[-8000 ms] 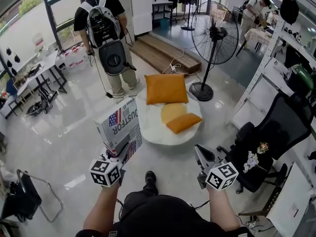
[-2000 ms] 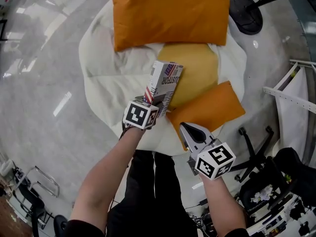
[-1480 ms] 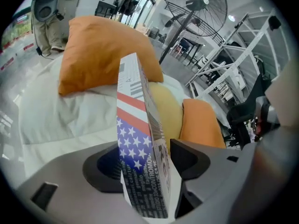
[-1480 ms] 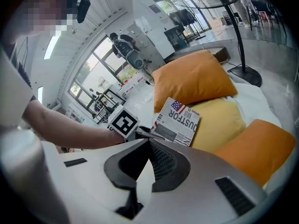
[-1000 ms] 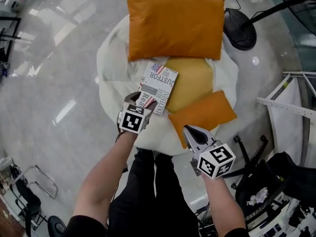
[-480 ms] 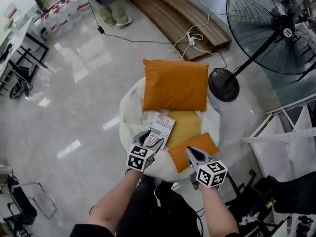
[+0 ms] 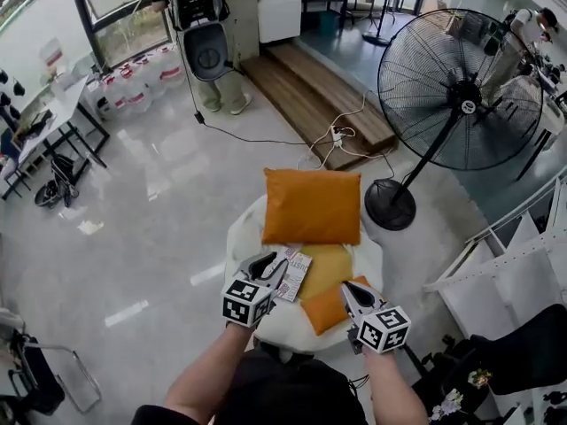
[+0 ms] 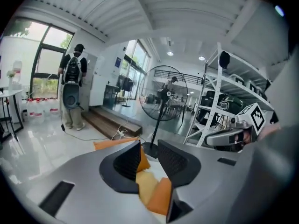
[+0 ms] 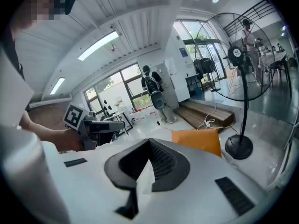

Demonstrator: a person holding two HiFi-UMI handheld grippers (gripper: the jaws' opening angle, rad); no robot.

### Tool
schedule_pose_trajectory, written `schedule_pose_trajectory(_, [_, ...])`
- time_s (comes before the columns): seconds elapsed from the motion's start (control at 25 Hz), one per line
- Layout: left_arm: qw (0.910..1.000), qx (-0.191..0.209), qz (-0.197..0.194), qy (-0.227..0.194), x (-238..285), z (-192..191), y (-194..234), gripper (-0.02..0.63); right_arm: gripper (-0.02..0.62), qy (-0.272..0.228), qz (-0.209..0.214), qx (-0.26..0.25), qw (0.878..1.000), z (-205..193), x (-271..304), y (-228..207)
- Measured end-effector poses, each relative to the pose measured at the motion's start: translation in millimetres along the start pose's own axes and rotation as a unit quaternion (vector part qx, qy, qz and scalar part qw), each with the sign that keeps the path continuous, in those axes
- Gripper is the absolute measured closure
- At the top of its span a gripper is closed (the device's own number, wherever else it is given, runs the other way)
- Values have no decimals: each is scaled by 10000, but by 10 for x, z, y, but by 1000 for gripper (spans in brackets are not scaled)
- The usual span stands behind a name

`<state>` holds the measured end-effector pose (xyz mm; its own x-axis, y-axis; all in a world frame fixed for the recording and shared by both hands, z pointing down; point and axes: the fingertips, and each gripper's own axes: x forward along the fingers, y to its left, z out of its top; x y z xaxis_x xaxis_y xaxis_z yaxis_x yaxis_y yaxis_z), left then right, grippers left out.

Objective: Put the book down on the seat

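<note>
The book (image 7: 295, 274), with a flag and large print on its cover, lies flat on the round white seat (image 7: 244, 239), beside a yellow cushion (image 7: 328, 259). My left gripper (image 7: 269, 261) hovers at the book's near left edge, clear of it. Its jaws are closing; the left gripper view shows only cushions through the narrow gap of the left gripper (image 8: 148, 155). My right gripper (image 7: 346, 289) hangs over the small orange cushion (image 7: 324, 309). In the right gripper view the jaws of the right gripper (image 9: 149, 146) meet at the tips with nothing in them.
A big orange cushion (image 7: 312, 206) leans at the seat's far side. A standing fan (image 7: 456, 104) is at the right, with a cable and wooden steps (image 7: 319, 96) behind. A person (image 7: 205, 25) stands at the far end. White shelving (image 7: 523, 264) and a black chair are at the right.
The left gripper let go of the book, which now lies flat on the seat, and drew back a little. The head view pulled up and away. The right gripper stayed shut.
</note>
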<state>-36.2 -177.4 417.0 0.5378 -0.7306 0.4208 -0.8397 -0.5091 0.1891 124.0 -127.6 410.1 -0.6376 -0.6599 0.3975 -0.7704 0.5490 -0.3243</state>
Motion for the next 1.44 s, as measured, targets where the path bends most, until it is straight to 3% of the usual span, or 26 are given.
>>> schedule_pose_trajectory(0.28, [9994, 339, -26, -24, -341, 268, -361, 580, 581, -322, 24, -134, 9994, 192, -510, 128])
schedule_pose_trajectory(0.48, [9992, 368, 6, -141, -538, 418, -494, 603, 581, -601, 82, -245, 9979, 364, -768, 144])
schedule_pose_trajectory(0.68, [9989, 235, -336, -243, -636, 550, -617, 604, 581, -931, -105, -423, 9947, 574, -939, 119])
schedule_pose_trajectory(1.04, [9940, 544, -699, -647, -810, 1021, -275, 604, 581, -1200, -638, -191, 9905, 822, -927, 82])
schedule_pose_trajectory(1.24, [9819, 911, -1140, -1208, -1052, 1396, -186, 604, 581, -1253, -503, -454, 9898, 1116, -675, 395])
schedule_pose_trajectory(1.44, [9797, 954, -963, -1474, -1149, 1620, 79, 603, 583, -1323, -294, -627, 9888, 1336, -412, 638])
